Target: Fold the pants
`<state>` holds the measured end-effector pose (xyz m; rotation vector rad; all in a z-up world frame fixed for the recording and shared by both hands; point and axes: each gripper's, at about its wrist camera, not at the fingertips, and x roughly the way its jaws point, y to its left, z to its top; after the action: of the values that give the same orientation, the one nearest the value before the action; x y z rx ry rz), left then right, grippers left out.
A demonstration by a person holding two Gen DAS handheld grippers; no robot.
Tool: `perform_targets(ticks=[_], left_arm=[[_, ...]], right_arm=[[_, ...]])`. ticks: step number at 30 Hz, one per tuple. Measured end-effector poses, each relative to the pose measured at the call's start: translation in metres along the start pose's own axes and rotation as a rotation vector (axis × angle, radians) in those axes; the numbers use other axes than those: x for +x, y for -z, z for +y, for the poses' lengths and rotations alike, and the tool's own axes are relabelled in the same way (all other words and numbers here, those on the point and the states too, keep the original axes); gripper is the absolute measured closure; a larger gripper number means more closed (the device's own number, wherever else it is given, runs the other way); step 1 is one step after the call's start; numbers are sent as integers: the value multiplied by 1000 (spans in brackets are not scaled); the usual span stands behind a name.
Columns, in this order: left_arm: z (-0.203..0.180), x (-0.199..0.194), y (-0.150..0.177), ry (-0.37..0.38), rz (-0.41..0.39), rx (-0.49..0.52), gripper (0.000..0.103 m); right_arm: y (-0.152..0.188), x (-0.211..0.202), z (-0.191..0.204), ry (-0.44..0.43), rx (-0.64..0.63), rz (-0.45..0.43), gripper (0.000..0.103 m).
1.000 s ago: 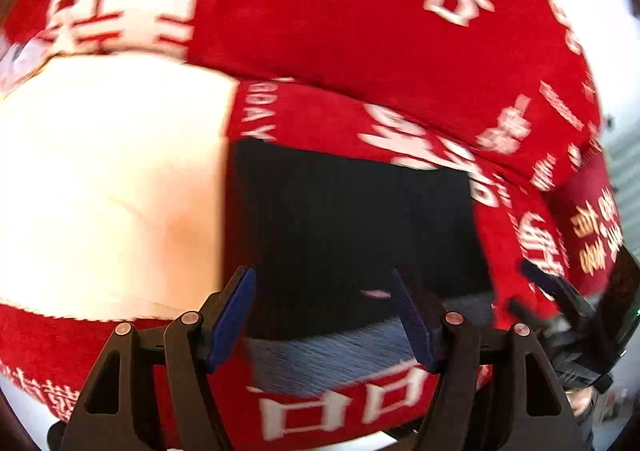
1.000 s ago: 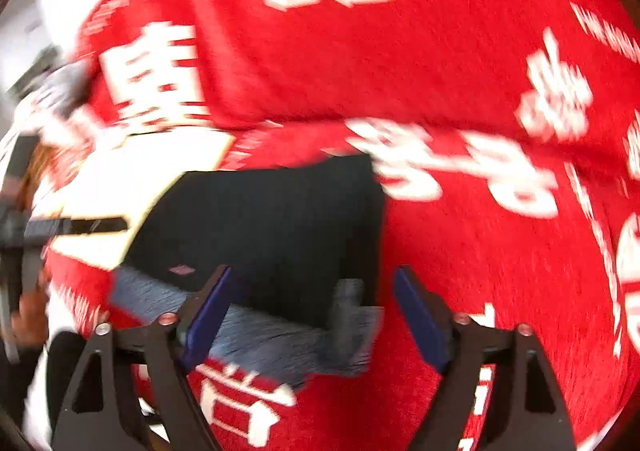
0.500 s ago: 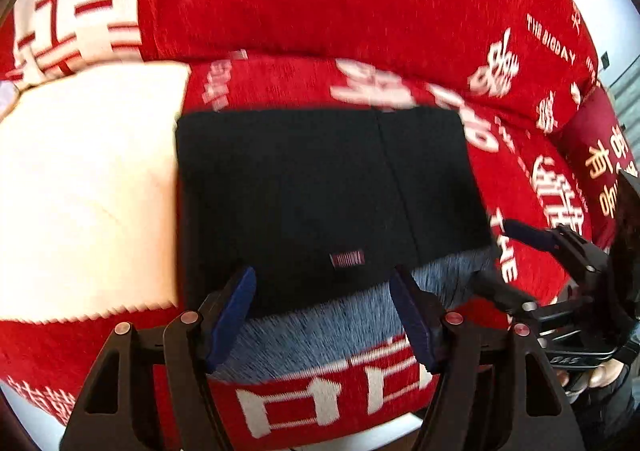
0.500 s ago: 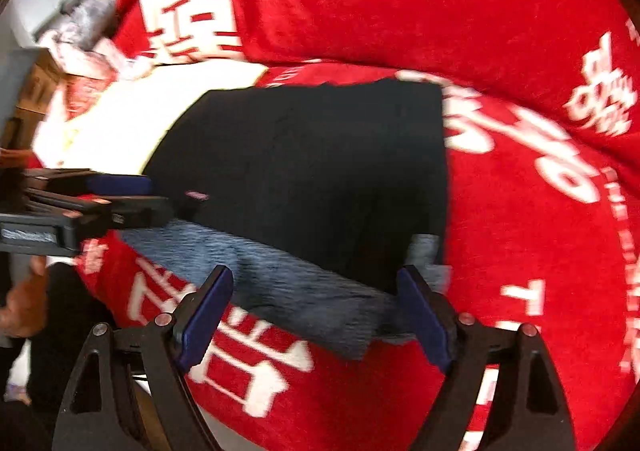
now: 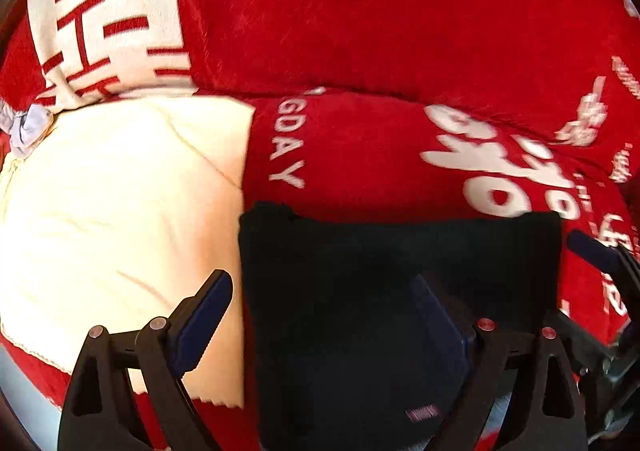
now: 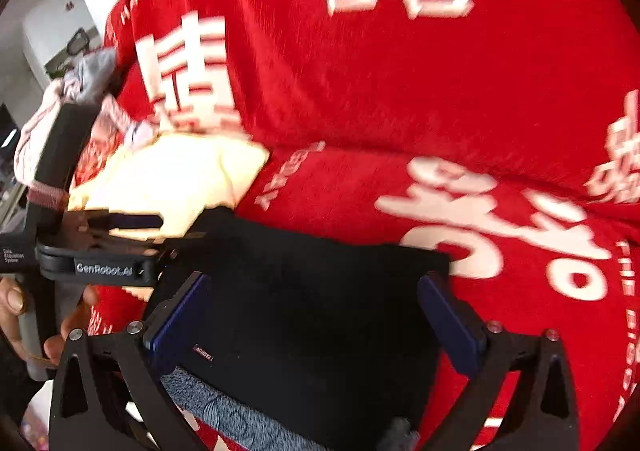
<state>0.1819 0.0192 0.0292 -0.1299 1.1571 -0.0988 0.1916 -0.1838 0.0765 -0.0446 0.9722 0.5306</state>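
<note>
We see the black pants already folded into a compact, almost square packet that lies flat on the seat of the red sofa cover, just beside a cream cloth at its left. The grey waistband shows at the near edge, with a small label close to it. We judge the folding nearly finished; perhaps only a last smoothing is left.

The packet's long axis seems to run left to right, along the sofa's front edge, though the blur makes this uncertain.

Both our tongs have just been opening: the left tongs and the right tongs stand wide above the packet, gripping nothing.
</note>
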Motion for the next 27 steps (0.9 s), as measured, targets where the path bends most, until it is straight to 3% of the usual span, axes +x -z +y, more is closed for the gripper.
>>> perform_targets(ticks=[4, 7, 12, 15, 19, 22, 25, 27], left_arm=[[9, 36, -4, 3, 96, -43, 10], [10, 43, 3, 8, 91, -46, 4], [7, 18, 10, -24, 31, -35, 2], [4, -9, 27, -7, -22, -21, 2], [-2, -29, 58, -50, -51, 18, 2], [-10, -28, 78, -53, -43, 43, 2], [-16, -4, 92, -92, 16, 63, 2], [-16, -6, 95, -96, -7, 57, 2]], right_arm=[[1, 44, -16, 7, 35, 119, 0], [8, 62, -25, 27, 54, 174, 0], [10, 47, -8, 101, -22, 194, 0], [21, 11, 9, 100, -61, 126, 0], [52, -15, 27, 109, -87, 95, 0], [77, -9, 33, 106, -96, 139, 0], [93, 2, 36, 168, -114, 156, 0], [95, 1, 40, 204, -139, 163, 0]])
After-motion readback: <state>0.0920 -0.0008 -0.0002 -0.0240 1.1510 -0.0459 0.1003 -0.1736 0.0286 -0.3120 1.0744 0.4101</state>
